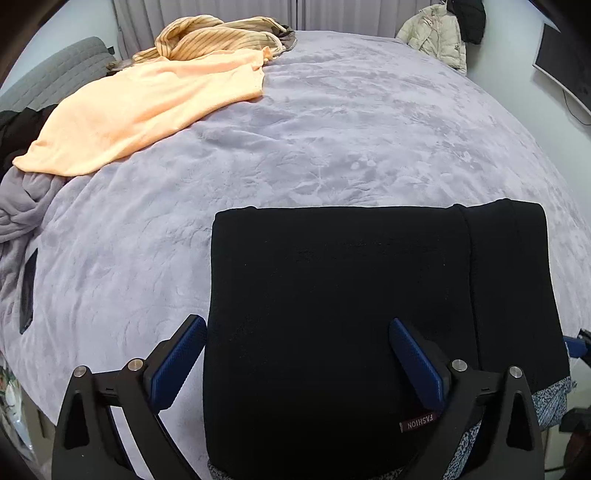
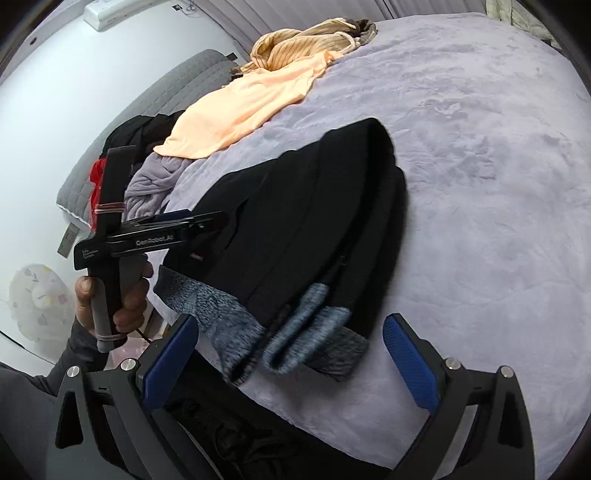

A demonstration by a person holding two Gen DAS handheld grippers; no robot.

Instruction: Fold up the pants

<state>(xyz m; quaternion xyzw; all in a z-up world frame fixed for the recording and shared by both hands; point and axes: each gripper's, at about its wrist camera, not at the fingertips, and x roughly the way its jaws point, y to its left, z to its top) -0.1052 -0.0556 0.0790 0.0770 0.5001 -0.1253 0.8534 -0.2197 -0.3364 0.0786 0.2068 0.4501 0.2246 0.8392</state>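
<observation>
Both tongs wide; black pants (image 1: 332, 314) folded in neat rectangle w/ speckled blue lining showing.

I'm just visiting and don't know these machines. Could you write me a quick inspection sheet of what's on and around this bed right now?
Surface: lavender plush blanket covering the bed, lightly rumpled.
Job's things: black pants lying folded into a compact stack near the bed edge; grey-blue knit lining shows at the near end; a small "FASHION" label faces the left camera.
Clutter: orange garment and striped tan garment at the far side; dark and red clothes by the grey headboard.
Grippers: left claw open, straddling the pants' near edge; right claw open, gripping nothing.
Cables: a thin one hangs below the wall screen.
Surroundings: pale puffer jacket, curtains.
</observation>
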